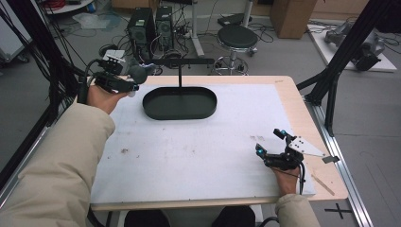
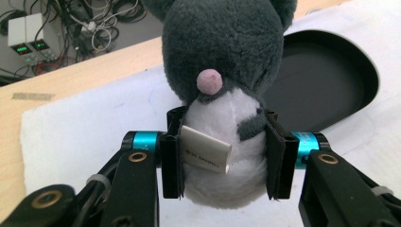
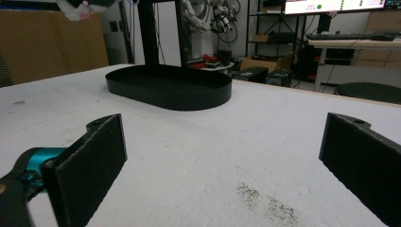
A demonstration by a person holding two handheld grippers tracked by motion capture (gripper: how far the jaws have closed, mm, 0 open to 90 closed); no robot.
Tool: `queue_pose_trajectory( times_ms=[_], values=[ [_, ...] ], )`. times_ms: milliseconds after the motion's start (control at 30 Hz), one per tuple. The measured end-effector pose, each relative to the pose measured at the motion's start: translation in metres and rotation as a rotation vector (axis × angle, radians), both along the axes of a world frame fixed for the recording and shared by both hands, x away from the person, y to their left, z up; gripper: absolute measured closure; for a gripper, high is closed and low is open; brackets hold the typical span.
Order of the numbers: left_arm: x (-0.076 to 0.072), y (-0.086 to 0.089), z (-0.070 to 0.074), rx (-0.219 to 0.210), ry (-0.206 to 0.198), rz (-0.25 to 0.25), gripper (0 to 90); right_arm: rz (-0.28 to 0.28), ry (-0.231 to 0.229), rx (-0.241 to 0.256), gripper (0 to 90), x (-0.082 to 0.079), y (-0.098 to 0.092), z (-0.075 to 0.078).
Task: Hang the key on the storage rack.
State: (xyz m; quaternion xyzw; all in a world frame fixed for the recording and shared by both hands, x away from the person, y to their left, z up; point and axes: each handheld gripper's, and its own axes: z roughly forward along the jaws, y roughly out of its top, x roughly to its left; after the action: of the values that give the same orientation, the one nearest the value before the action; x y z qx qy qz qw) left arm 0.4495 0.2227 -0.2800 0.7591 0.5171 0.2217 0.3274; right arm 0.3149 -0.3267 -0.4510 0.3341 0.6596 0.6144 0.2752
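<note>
White sewn-in tag (image 2: pixel 206 152) on plush toy (image 2: pixel 222 85), left gripper view: one line of dark print, too small to read. Green digits on two power supplies (image 2: pixel 26 40), upper left: glowing, values illegible.

You have the grey-and-white plush toy (image 2: pixel 222 94), pink-nosed with a sewn label on its belly, pinched upright at centre frame, with the empty black oval tray (image 2: pixel 331 85) behind it at right.
</note>
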Motion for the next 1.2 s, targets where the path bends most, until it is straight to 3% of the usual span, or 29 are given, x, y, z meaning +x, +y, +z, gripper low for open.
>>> queue_pose_trajectory(
  times_ms=[200,400,633,867,933,1000,1100,1133,1167,1200],
  values=[
    [0.001,0.004,-0.013,0.0,0.015,0.015,58.0,0.0,0.0,-0.001,0.6,0.0,0.0,0.0],
    [0.005,0.001,-0.019,0.027,0.025,0.012,58.0,0.001,-0.004,-0.002,0.7,0.0,0.0,0.0],
    [0.015,-0.01,-0.033,0.107,0.061,-0.006,57.7,0.002,-0.001,-0.002,0.7,0.0,0.001,0.0],
    [0.024,-0.023,-0.045,0.134,0.07,0.0,56.1,0.002,-0.001,-0.002,0.6,0.0,0.0,0.0],
    [0.025,-0.022,-0.048,0.143,0.064,-0.043,53.4,0.002,0.0,-0.001,0.6,0.0,0.0,0.0],
    [0.023,-0.022,-0.054,0.196,0.038,-0.093,50.0,0.002,0.0,-0.001,0.6,0.0,0.0,0.0],
    [0.02,-0.016,-0.062,0.167,0.021,-0.12,37.4,0.001,-0.002,-0.004,0.6,0.0,0.001,0.0],
    [0.018,-0.013,-0.064,0.16,0.005,-0.128,26.9,0.001,-0.003,-0.005,0.6,0.0,0.001,0.0],
    [0.016,-0.01,-0.065,0.151,-0.02,-0.129,26.9,0.001,-0.003,-0.005,0.6,0.0,0.001,0.0],
    [0.013,-0.006,-0.065,0.13,-0.033,-0.127,17.6,0.001,-0.006,-0.011,0.6,0.0,0.001,0.0]
  ],
)
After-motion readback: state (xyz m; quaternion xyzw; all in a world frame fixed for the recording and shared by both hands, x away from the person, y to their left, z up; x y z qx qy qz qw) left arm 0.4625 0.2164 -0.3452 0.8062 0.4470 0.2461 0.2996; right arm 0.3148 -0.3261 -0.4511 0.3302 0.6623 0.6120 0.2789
